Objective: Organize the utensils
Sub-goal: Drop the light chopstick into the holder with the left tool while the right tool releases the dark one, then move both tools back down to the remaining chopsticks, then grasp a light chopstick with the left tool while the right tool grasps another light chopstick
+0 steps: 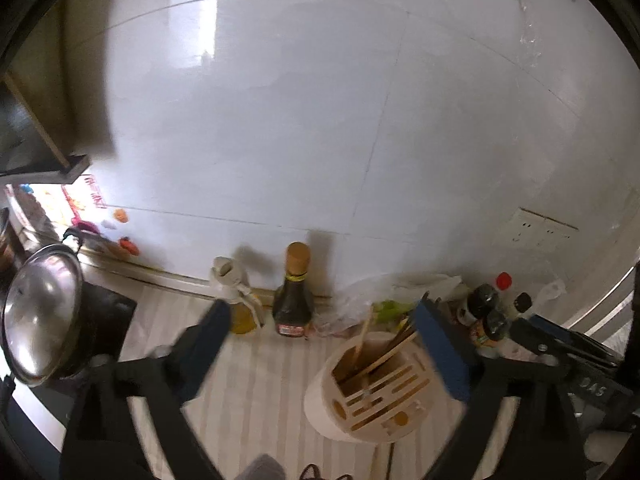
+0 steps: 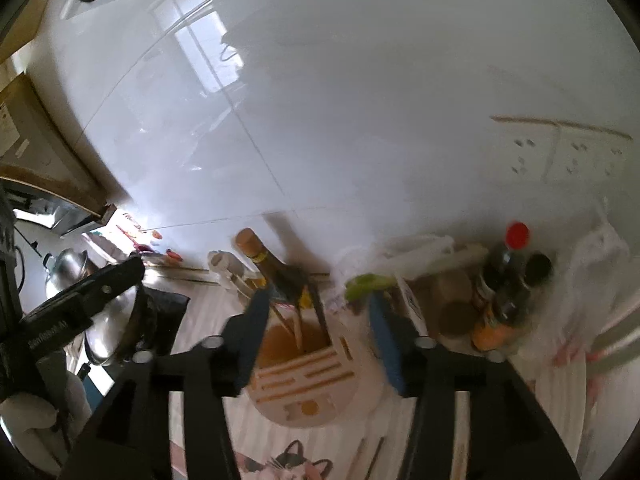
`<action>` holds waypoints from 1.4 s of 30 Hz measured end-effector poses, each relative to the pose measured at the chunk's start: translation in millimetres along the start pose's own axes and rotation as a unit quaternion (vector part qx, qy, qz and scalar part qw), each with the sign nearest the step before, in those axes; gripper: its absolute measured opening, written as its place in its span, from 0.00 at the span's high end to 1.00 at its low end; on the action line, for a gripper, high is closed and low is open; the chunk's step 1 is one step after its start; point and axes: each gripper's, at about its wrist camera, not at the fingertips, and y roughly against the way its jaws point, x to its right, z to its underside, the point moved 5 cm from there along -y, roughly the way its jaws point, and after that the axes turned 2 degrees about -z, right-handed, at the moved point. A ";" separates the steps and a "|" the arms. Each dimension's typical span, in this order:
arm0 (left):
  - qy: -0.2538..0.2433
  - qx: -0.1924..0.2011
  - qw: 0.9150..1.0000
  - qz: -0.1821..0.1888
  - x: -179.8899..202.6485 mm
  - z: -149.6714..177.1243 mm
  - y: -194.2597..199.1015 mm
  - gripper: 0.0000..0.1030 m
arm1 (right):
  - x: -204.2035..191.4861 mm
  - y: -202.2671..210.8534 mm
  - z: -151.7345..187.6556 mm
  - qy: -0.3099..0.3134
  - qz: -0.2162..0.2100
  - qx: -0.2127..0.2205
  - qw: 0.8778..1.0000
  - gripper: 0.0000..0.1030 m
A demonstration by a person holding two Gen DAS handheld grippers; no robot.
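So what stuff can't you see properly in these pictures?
- Utensil holder: right wrist view, its sides sit behind the gripper fingers.
- Chopsticks: left wrist view, lower ends hidden inside the holder.
- Dark sauce bottle: label too blurred to read.
- Pot lid: cut off by the left edge.

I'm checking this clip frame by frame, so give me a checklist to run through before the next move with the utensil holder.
1. Left gripper open, nothing between its fingers: ok.
2. Right gripper open, pads not pressing the chopsticks: ok, though blur makes the gap hard to judge.
3. Chopsticks stand inside the utensil holder's open compartment: ok.
4. Holder upright on the striped counter: ok.
5. Dark sauce bottle behind the holder stands apart from it: ok.
6. More loose utensils left to sort: cannot tell; pale sticks near the right wrist view's bottom edge are too blurred to name.
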 end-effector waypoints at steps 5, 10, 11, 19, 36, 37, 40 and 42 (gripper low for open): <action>-0.004 0.002 0.999 -0.035 -7.9 40.4 2.4 0.00 | 33.2 15.1 41.2 -0.027 0.037 0.002 0.999 0.33; -0.007 -0.047 0.998 -0.038 -3.3 96.5 -13.3 0.00 | 73.2 22.6 100.4 -0.062 0.074 -0.014 0.995 0.33; -0.012 -0.058 0.998 -0.038 -0.9 106.2 -17.5 0.00 | 80.9 22.9 109.0 -0.067 0.079 -0.019 0.994 0.33; -0.058 -0.146 0.987 -0.031 29.0 195.6 -44.1 0.00 | 146.9 11.8 191.3 -0.114 0.133 -0.084 0.981 0.33; -0.124 -0.283 0.951 -0.029 89.7 317.0 -122.9 0.20 | 212.7 -53.3 300.5 -0.117 0.164 -0.213 0.956 0.54; -0.125 -0.287 0.949 -0.027 91.8 320.8 -125.3 0.22 | 213.3 -57.6 304.4 -0.114 0.165 -0.220 0.955 0.55; -0.133 -0.297 0.945 -0.021 98.7 329.9 -131.3 0.31 | 216.4 -65.4 311.5 -0.111 0.170 -0.233 0.951 0.55; -0.136 -0.300 0.944 -0.016 102.1 332.6 -134.0 0.36 | 219.8 -69.3 314.7 -0.109 0.174 -0.237 0.950 0.55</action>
